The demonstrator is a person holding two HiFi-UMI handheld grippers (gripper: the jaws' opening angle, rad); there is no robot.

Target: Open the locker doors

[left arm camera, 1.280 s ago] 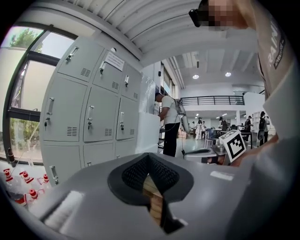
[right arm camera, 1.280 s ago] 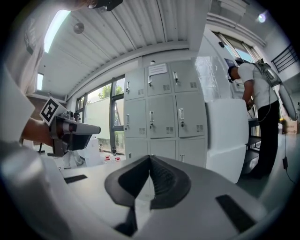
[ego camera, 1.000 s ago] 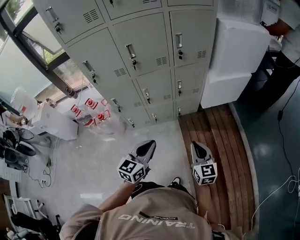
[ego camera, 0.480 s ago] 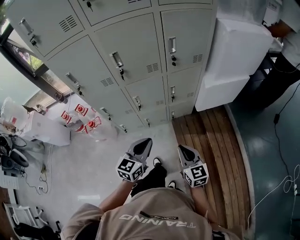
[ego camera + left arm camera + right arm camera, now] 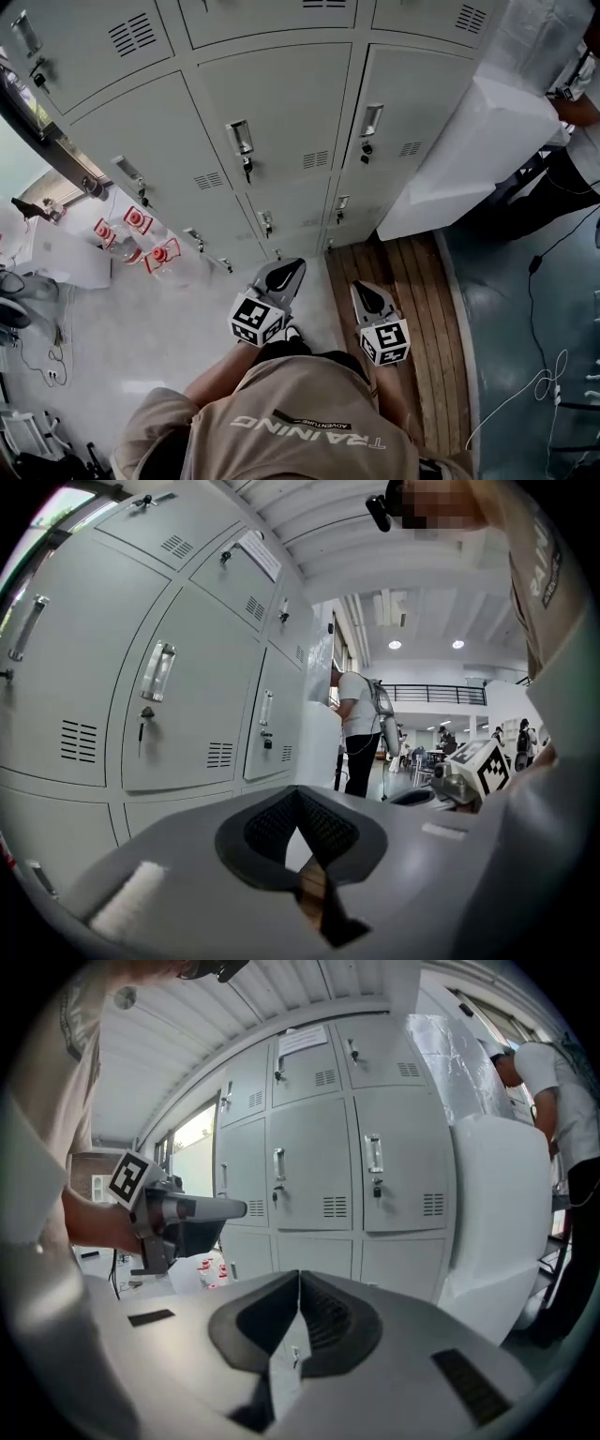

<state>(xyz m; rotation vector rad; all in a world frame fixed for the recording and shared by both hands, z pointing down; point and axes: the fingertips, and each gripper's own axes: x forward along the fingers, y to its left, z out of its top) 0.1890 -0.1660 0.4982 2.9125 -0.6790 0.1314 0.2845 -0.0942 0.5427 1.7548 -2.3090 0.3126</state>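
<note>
- left gripper (image 5: 284,275): jaws pressed tip to tip, nothing between them. Held low in front of the torso, nose toward 12 o'clock.
- right gripper (image 5: 367,296): same state, jaws closed on nothing. Sits just beside the left one, at its 4 o'clock.
- locker doors (image 5: 281,112): the bank spans 10 to 1 o'clock ahead of both grippers. Every door in view is closed. Neither gripper touches one; there is open floor between.
- Nearest pulls: middle door handle (image 5: 241,137) at 11 o'clock of the left gripper, right door handle (image 5: 371,119) at 12 o'clock of the right gripper.
- Count: 2 grippers, 3 columns of doors in the head view, 1 handle and 1 vent patch per door.
- Doors: flat rectangular panels, pale grey painted sheet metal. Handles are upright bright-metal pulls with a small lock under each. A dark key (image 5: 247,170) hangs in the middle one. Vents are short rows of slots.
- Grippers: smooth grey tapered shells, dark ribbed pads (image 5: 328,829), and one marker cube (image 5: 255,321) each, with black-on-white squares.
- white block (image 5: 459,150): boxy and smooth, against the lockers' right end, at 2 o'clock of the right gripper.
- Floor: wooden slats (image 5: 417,300) under the right gripper, pale speckled surface (image 5: 159,328) at 9 o'clock of the left.
- 3 clear bottles (image 5: 139,221) with red labels at the lockers' foot, 10 o'clock of the left gripper.
- person in white top (image 5: 548,1072) at the right gripper view's 2 o'clock edge, beside the block.
</note>
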